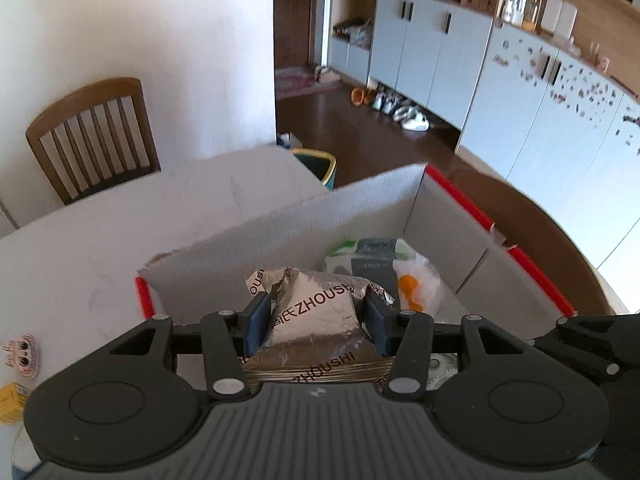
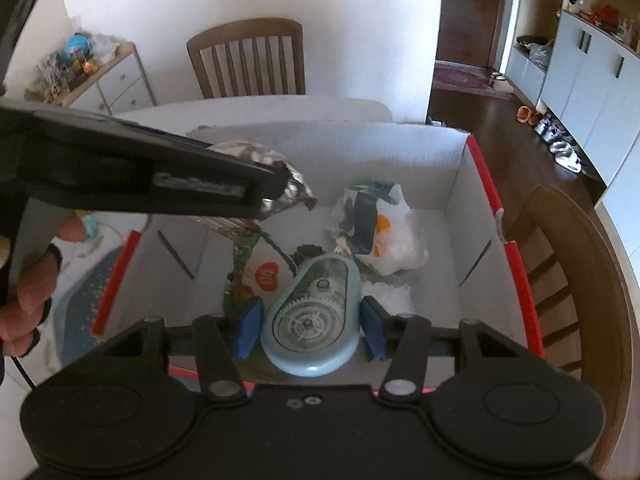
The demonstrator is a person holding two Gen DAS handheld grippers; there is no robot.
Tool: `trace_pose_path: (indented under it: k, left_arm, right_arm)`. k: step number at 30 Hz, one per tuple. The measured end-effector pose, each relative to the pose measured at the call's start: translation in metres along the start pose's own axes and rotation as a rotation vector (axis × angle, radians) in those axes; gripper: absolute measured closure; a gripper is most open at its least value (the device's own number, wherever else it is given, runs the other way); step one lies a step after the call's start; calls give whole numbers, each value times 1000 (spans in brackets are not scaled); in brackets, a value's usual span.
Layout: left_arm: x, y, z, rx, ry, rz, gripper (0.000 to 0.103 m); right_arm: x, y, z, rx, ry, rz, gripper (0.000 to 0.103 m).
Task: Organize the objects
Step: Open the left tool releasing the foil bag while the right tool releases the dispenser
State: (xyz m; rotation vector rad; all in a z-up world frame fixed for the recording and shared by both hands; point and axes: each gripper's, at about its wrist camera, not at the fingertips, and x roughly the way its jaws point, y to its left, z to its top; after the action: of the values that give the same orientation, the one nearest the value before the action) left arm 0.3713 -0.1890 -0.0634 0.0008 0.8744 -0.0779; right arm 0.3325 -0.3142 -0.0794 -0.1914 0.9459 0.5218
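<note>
With both loads hanging over the open box, the left tongs [image 1: 316, 322] are clamped on a silver foil packet [image 1: 316, 312] printed ZHOUSHI, the blue pads pressing its crumpled sides, while the right tongs [image 2: 311, 326] hold a pale blue oval gadget [image 2: 310, 320] with clear gear wheels showing through its face, a pad against each flank. Both sit above the white cardboard box [image 2: 460, 184] with the red rim, which stands on the table [image 1: 100, 248]. Inside already lie a white plastic bag [image 2: 380, 232] with green and orange print toward the far wall and a bright printed sachet [image 2: 260, 276] near the middle. To do this well, I would lower each thing close to the floor of the box before letting go, the foil packet into the bare left part, the blue gadget into the near gap beside the sachet, flat so it does not roll. From here I cannot quite tell how clear the corner under the left tongs is. Keep the two tongs apart; they are crowding each other.
</note>
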Motion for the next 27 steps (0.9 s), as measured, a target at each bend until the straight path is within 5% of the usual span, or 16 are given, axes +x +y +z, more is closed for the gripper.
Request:
trace_pose_path:
  k: [17,25,27]
  left_arm:
    - [49,-1,0,3,126,3,52]
    - [49,4,2,-25,126,-17,51]
    - [45,4,3,-31,109,-28,44]
  right_arm:
    - [22,-8,-7,8,48,21,51]
    - [13,-16,-6,41,31,43,48]
    - [8,-18,-6,49,18,43,42]
